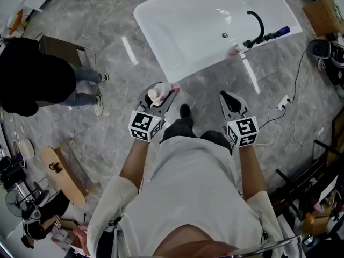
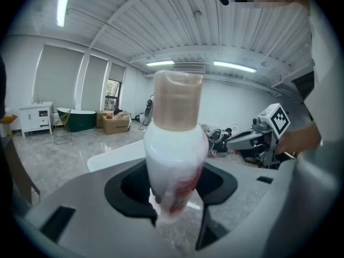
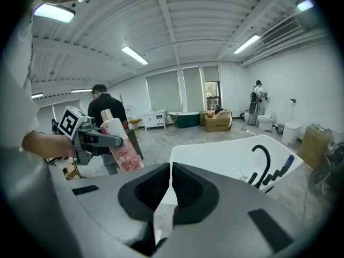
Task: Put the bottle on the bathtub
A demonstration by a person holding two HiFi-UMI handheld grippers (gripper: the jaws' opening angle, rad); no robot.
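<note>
your left gripper point(image 1: 163, 98) is clamped on the bottle point(image 1: 160, 92). in the left gripper view its white body, with a pink flowered label, stands between the two jaws. the pads press on its lower part and the tan cap rises above them. the bottle sits roughly upright in the grip.

your right gripper point(image 1: 232, 102) is off the left gripper's right side, well apart from it and at about the same reach. its jaws are brought together with nothing between them, as the right gripper view shows.

the bathtub point(image 1: 177, 31) lies ahead of both tools, beyond their tips. in the head view the bottle is just short of the tub's near rim and not yet set on it. the grey marble floor point(image 1: 113, 42) is below the gripper.

the black faucet point(image 1: 259, 21) stands on the tub's rim, ahead and to the right of the right gripper. a person in a black top point(image 1: 32, 74) stands well off to the left of the left gripper. a cardboard box point(image 1: 322, 14) sits far ahead and to the right, past the tub.
</note>
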